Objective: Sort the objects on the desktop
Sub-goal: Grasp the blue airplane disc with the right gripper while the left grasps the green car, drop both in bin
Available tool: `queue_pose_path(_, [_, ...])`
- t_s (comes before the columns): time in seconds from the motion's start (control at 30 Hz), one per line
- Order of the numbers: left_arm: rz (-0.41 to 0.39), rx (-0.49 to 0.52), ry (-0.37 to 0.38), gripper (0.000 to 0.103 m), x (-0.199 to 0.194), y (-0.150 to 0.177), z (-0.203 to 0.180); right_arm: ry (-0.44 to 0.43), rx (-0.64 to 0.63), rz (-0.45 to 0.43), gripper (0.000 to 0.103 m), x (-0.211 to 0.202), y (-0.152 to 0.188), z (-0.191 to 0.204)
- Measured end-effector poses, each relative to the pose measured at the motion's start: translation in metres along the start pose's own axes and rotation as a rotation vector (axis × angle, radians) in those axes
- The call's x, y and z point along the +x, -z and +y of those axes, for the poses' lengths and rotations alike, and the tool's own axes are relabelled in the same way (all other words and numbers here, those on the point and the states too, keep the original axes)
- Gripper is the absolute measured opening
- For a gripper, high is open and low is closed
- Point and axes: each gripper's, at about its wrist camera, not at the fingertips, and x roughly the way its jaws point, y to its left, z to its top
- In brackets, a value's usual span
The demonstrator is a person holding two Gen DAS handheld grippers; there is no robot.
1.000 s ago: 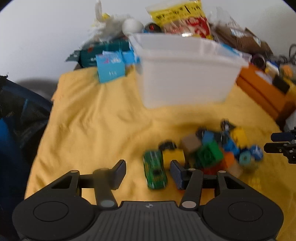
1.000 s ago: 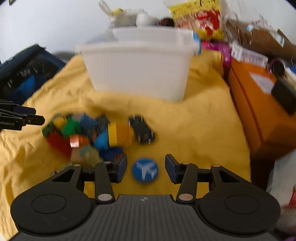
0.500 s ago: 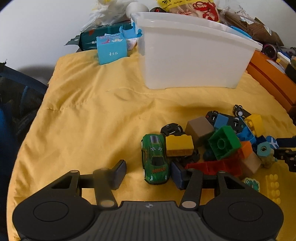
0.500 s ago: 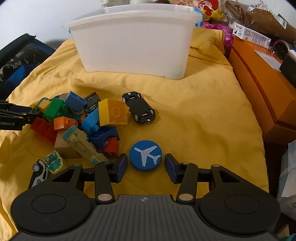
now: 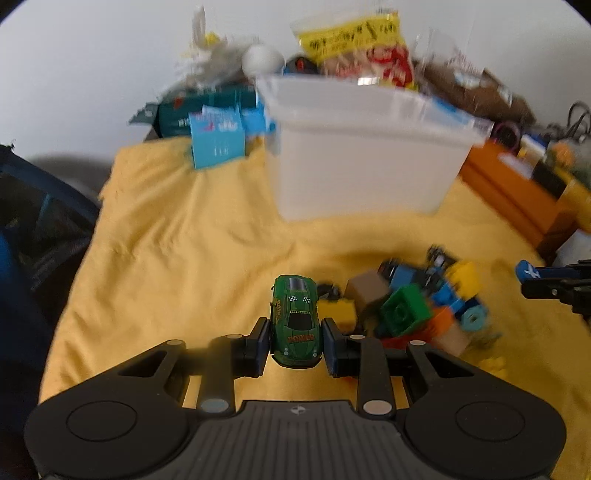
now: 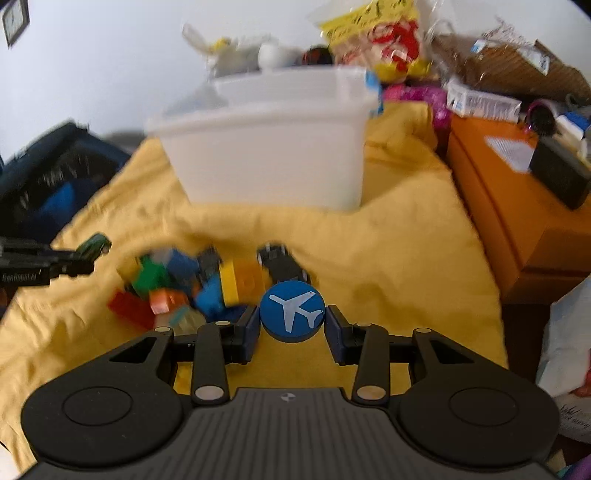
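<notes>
Between the left gripper's (image 5: 295,341) fingers sits a clamped green toy car (image 5: 294,321); the right gripper (image 6: 292,323) pinches a blue airplane disc (image 6: 292,310). Beyond both fingertips lie jumbled blocks (image 5: 406,310), then a white bin (image 5: 365,162) on yellow cloth (image 5: 192,251).

1. A plain white wall (image 5: 92,74) stands behind everything.
2. A framed clock (image 6: 14,20) hangs on it, upper left in the right view.
3. A yellow cloth (image 5: 177,236) covers the work surface.
4. An orange cabinet (image 6: 517,229) stands just beside the cloth.
5. Soft, even light.
</notes>
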Motion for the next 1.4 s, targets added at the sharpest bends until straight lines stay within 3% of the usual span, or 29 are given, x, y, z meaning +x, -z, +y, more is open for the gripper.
queue_pose_path(0.33, [-0.110,-0.052,0.027,0.033,-0.048,-0.078,-0.005,-0.040,0.001,-0.140,0.042,-0.035,-0.081,0.007])
queue_pose_path(0.63, [-0.101,-0.033,0.037,0.033,-0.031,-0.156,-0.013,-0.062,-0.024,-0.153,0.042,-0.029,-0.158,0.010])
queue_pose_path(0.97, [0.012,-0.047,0.047,0.033,0.020,-0.214,-0.011,-0.045,0.007,-0.013,0.042,0.021,-0.218,-0.007])
queue_pose_path(1.2, [0.089,-0.054,0.045,0.033,0.051,-0.229,-0.015,-0.017,0.017,0.089,0.042,0.058,-0.229,-0.018])
queue_pose_path(1.4, [0.121,-0.048,0.022,0.033,0.067,-0.232,-0.017,0.004,0.019,0.125,0.043,0.077,-0.230,-0.022])
